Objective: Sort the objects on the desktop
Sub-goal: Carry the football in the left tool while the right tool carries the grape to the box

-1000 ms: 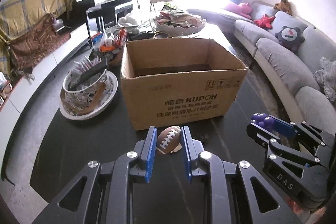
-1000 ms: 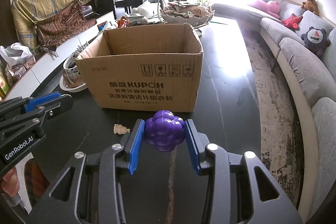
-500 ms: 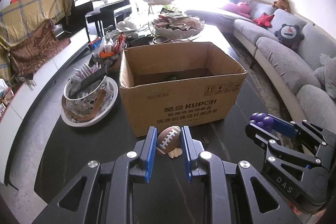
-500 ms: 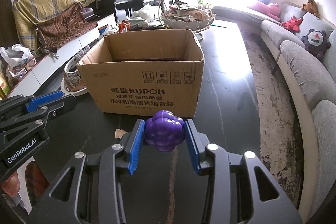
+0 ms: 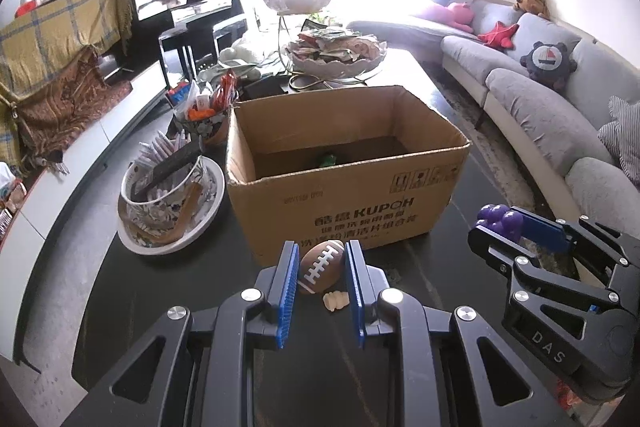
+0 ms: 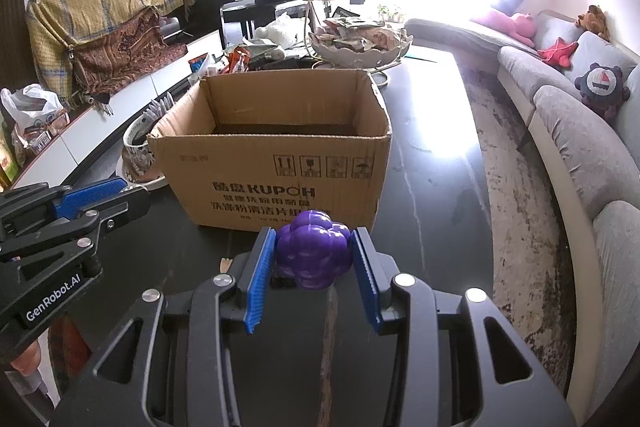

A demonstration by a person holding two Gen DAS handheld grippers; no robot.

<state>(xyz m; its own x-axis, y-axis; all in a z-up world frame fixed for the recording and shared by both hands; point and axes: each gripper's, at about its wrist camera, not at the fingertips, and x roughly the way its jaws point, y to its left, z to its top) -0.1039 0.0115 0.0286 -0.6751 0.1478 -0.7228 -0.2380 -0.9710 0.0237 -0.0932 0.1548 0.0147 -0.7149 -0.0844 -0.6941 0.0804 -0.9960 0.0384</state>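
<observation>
My left gripper (image 5: 321,269) is shut on a small brown toy football (image 5: 322,265), held above the dark table just short of the open cardboard box (image 5: 344,203). A small cream toy (image 5: 335,301) lies on the table beneath it. My right gripper (image 6: 313,254) is shut on a purple grape-cluster toy (image 6: 312,251), also in front of the box (image 6: 276,167). In the left wrist view the right gripper (image 5: 516,227) shows at the right with the purple toy (image 5: 498,217). A green object (image 5: 329,159) lies inside the box.
A patterned bowl on a plate (image 5: 172,195) holds packets left of the box. Behind it stand a cup of pens (image 5: 204,115) and a tiered white dish of wrappers (image 5: 336,55). A grey sofa (image 5: 560,99) runs along the right. The left gripper (image 6: 60,223) shows at the left edge.
Both grippers have risen with their toys, so more of the box's inside shows. The cream toy has come into view under the left gripper.
</observation>
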